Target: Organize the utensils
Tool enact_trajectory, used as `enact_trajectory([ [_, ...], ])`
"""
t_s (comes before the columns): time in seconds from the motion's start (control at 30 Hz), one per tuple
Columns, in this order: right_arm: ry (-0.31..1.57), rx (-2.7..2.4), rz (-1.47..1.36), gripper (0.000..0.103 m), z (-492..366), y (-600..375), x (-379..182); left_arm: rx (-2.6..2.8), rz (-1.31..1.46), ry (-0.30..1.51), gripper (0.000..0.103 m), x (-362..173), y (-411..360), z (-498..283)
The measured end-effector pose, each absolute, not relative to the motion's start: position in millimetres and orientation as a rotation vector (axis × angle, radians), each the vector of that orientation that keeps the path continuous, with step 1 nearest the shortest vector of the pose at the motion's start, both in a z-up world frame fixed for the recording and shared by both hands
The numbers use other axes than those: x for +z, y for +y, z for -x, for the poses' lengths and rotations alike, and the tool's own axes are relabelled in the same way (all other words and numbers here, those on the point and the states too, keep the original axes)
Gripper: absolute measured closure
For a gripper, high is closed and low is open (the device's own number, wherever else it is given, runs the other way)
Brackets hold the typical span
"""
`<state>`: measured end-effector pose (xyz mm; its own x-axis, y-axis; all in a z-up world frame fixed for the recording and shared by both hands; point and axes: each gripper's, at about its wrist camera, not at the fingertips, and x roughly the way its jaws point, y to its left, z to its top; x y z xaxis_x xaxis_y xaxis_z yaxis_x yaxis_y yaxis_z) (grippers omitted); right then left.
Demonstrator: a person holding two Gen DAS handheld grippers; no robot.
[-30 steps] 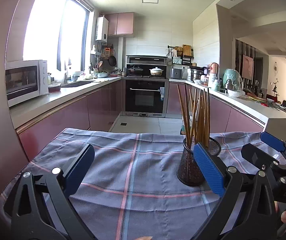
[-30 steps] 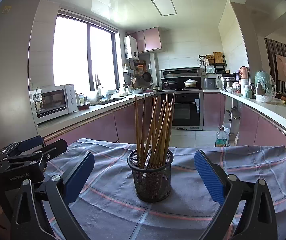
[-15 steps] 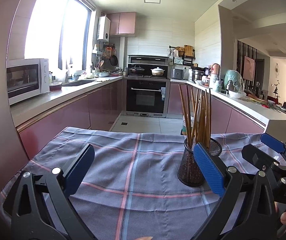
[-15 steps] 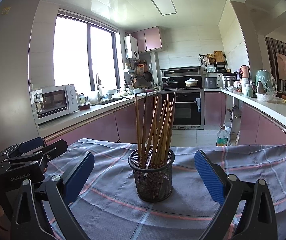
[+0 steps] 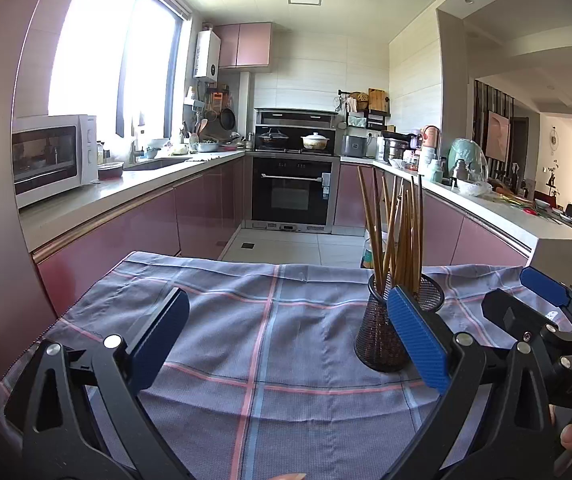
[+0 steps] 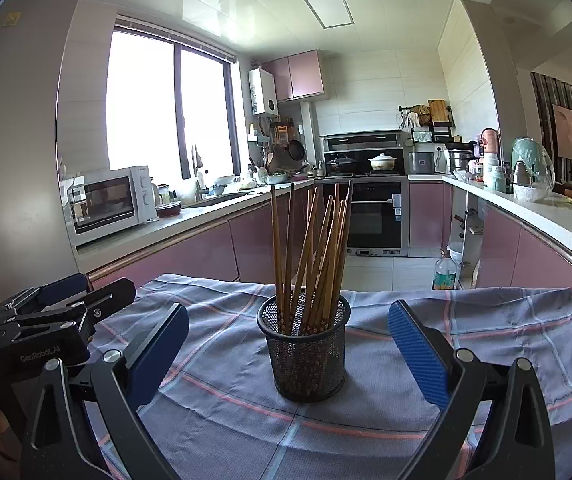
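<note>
Black mesh holder [image 6: 305, 354] upright on plaid cloth [image 6: 486, 332], w/ wooden chopsticks [image 6: 318, 256] standing inside, tips splayed. Right gripper [image 6: 288, 350] spread wide, holder centred ahead between fingers, no contact. Left gripper [image 5: 288, 336] spread, empty, holder near its right finger. Kitchen behind: microwave [image 6: 109, 202], oven [image 5: 292, 196]
</note>
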<state>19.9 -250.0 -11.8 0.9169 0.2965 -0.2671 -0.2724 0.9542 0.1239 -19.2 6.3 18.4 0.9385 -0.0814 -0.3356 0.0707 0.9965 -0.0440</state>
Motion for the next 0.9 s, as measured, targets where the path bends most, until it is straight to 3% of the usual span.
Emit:
enact_trajectory([
  [0.9, 0.289, 0.289, -0.08, 0.007, -19.9, -252.3, -11.2, -0.078, 0.034, 0.342, 0.005, 17.6, 7.1, 19.6],
])
